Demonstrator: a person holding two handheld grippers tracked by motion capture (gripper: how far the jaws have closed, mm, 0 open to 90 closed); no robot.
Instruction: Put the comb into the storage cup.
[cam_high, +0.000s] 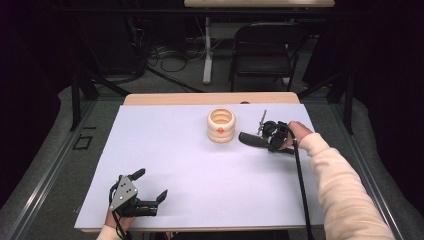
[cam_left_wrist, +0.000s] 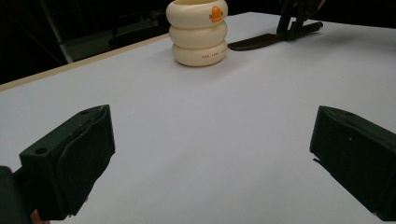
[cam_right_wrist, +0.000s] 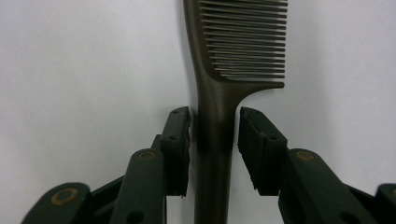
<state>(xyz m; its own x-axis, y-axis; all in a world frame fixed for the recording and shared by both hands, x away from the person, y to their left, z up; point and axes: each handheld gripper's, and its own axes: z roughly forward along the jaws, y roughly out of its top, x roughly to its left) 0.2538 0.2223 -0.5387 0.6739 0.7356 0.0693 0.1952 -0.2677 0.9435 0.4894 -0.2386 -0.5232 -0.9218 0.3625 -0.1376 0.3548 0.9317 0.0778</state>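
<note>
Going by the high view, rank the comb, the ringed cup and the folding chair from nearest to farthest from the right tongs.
1. Comb: lying on the white mat, its handle between the jaws of the right tongs.
2. Ringed cup: on the mat, just past the comb's toothed end, toward the table's middle.
3. Folding chair: on the floor beyond the table's far edge.

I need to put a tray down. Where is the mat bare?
The mat is bare left of the ringed cup, and between it and the left hand-held gripper. It is crowded right of the cup, around the comb and the right hand-held gripper.
</note>
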